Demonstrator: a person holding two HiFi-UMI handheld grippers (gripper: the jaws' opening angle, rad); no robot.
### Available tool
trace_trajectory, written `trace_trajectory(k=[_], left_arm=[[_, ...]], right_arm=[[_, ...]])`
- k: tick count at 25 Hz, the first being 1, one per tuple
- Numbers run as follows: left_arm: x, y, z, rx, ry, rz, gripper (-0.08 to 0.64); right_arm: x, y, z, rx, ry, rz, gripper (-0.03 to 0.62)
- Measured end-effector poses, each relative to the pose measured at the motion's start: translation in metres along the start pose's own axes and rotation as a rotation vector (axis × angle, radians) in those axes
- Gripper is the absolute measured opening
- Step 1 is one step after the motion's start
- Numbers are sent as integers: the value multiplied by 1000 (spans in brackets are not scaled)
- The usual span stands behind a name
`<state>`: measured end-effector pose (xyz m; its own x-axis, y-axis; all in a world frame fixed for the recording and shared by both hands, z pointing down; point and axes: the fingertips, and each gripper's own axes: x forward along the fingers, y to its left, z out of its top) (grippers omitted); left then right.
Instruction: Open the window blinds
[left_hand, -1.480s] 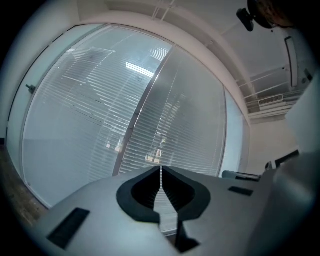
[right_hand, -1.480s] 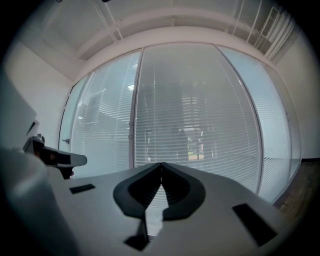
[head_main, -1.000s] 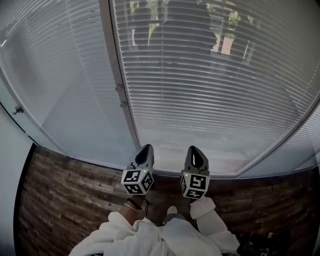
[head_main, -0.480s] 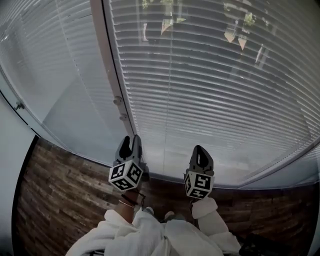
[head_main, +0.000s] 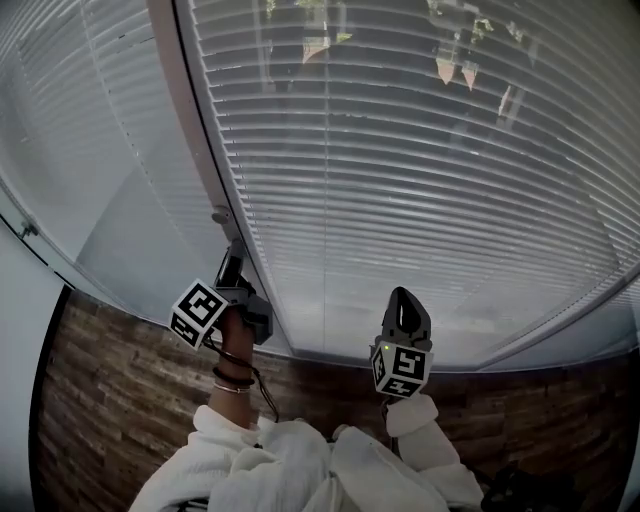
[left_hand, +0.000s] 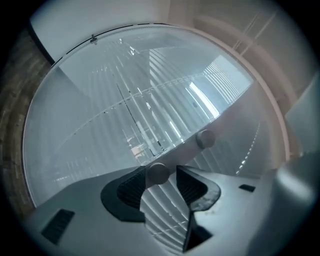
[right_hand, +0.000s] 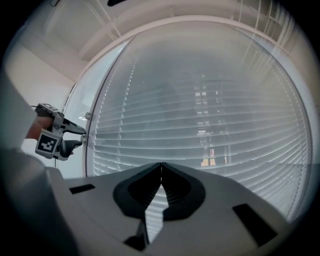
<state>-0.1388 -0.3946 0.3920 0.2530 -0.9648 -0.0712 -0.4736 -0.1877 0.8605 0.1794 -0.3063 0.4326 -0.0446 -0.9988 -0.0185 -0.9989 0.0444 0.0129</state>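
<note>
1. Grey plastic jaws of the left gripper (left_hand: 160, 180) have just been opening and now stand wide. A small round knob (left_hand: 158, 172) sits between their tips, and the ribbed pads (left_hand: 131, 186) do not pinch it.
2. That knob is the nearer of two on the pale mullion (head_main: 188, 120). The second knob (left_hand: 204, 138) lies just beyond it, farther along the frame.
3. The right gripper (right_hand: 160, 167) has its jaws together on nothing. It points at the slats well to the right of the mullion.
4. The window blinds (head_main: 430, 190) fill the pane to the right of the mullion. Their slats are tilted nearly shut, with only faint outdoor shapes showing through at the far top.
5. The step in hand looks like taking hold of the knob. It would go best if the gripper eased forward until the knob sits deep in the ribs, centred, before the jaws close squarely. A slow, gentle turn or slide should then avoid slipping. Which knob drives the slats cannot be told.
</note>
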Motion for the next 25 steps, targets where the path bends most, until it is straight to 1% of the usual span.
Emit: trace_trajectory(k=[3, 4, 5, 8, 10, 11, 12, 16, 18, 20, 25], left_arm=[[2, 10, 0, -2, -23, 19, 175], [2, 13, 1, 1, -32, 18, 143], [2, 15, 2, 12, -34, 20, 129], [2, 15, 2, 66, -22, 33, 126], [2, 14, 2, 136, -5, 46, 126], [3, 13, 2, 193, 6, 58, 124], [4, 12, 3, 267, 18, 73, 124], [4, 7, 8, 639, 58, 160, 123], [3, 5, 5, 790, 90, 191, 123], [2, 3, 1, 910, 117, 215, 123], [5, 3, -3, 1185, 163, 257, 123]], right_arm=[[-4, -2, -4, 8, -7, -7, 11], [-4, -2, -7, 9, -7, -8, 11], [-4, -2, -9, 10, -6, -11, 11], [-6, -7, -13, 15, -1, -28, 11], [-7, -11, -12, 18, 0, -38, 11], [-7, -12, -11, 17, 0, -41, 11], [-6, -12, -11, 16, -2, -42, 11], [-6, -13, -10, 16, -3, -47, 11], [-7, -14, -10, 17, -3, -49, 11], [-8, -14, -10, 18, -5, -49, 11], [-9, -11, -9, 19, -8, -45, 11]])
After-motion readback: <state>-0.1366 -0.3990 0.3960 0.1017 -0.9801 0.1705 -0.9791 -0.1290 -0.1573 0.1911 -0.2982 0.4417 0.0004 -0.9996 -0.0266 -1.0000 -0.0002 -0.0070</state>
